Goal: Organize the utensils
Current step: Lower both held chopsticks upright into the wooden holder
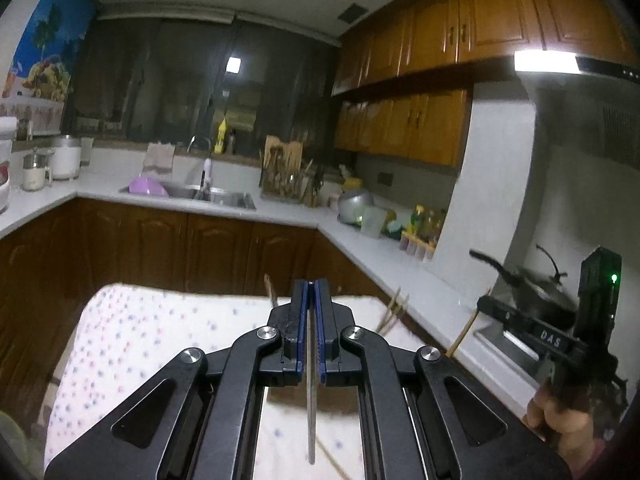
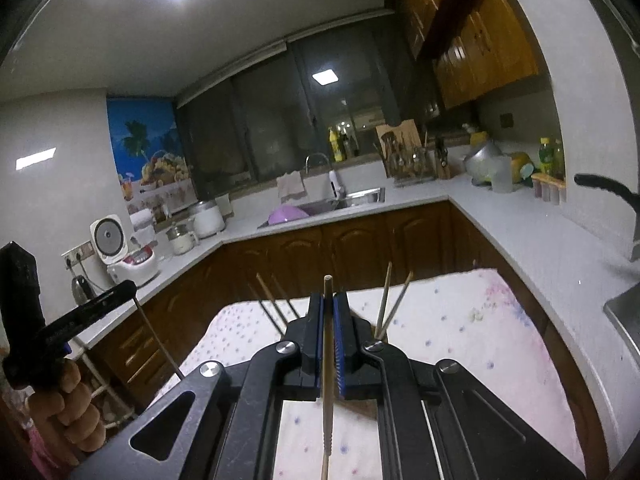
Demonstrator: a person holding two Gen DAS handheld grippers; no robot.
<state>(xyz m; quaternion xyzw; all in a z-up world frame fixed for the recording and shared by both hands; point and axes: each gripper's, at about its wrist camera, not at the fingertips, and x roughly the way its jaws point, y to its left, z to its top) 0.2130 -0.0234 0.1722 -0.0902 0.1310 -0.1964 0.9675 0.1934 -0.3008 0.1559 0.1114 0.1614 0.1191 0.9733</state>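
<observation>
Looking across from the left: the left tool (image 1: 311, 292) is clenched on a thin grey metal chopstick (image 1: 311, 412), which runs straight back along the tool's own axis toward the camera, its tip barely showing past the blue pads. It hangs above the dotted cloth (image 1: 160, 340) on the small counter. Past the tool's tips I count roughly four loose wooden chopsticks (image 1: 394, 310) poking over the far edge of the cloth, though they're blurry so don't hold me to it.

Over on the right, the right tool (image 2: 328, 300) is clenched on a single wooden chopstick (image 2: 327, 360), again lined up lengthwise with the fingers, blunt end sticking out front. In that view there are two dark sticks (image 2: 276, 308) to the left of the tool's tips and two pale ones (image 2: 390, 304) to the right, all lying ahead and angled away.

So that's one stick per tool, both aloft over the cloth. The utensil rack (image 2: 408, 160) by the sink (image 2: 360, 196) sits well ahead on the far counter, if that's where they go. Neither hand looks clearly nearer to me.
</observation>
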